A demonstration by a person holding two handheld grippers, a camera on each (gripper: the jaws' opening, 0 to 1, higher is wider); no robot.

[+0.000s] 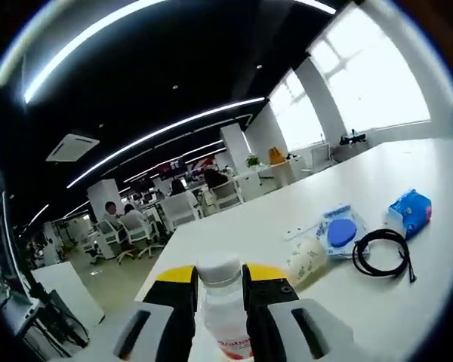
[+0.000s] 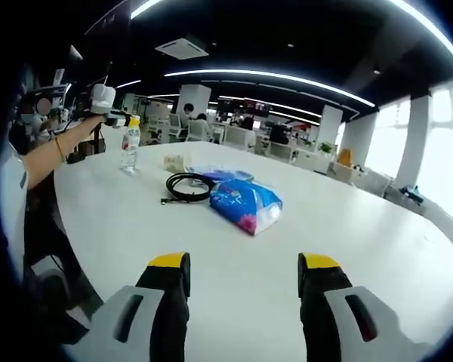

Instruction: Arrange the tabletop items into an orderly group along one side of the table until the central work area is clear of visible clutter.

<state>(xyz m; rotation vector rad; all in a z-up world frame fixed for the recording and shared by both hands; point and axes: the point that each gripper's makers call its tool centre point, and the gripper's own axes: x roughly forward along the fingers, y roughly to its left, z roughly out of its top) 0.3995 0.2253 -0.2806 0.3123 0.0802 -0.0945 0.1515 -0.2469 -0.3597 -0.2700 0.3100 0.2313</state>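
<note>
Big open-plan office behind the table: long strip lights point(image 1: 166, 128) run across the dark ceiling, with a square ceiling AC vent point(image 1: 72, 146) off to the left and another vent point(image 2: 183, 48) up top in the right gripper view. A few people sit in white office chairs point(image 1: 136, 230) at desks far back on the left, and a potted plant point(image 1: 252, 160) plus an orange bag-like thing point(image 1: 276, 155) sit on the far desks near a white pillar point(image 1: 235, 147). Bright windows point(image 1: 362, 83) line the right wall, and in the right gripper view another plant point(image 2: 328, 147) stands far off by a pillar point(image 2: 414, 143).
</note>
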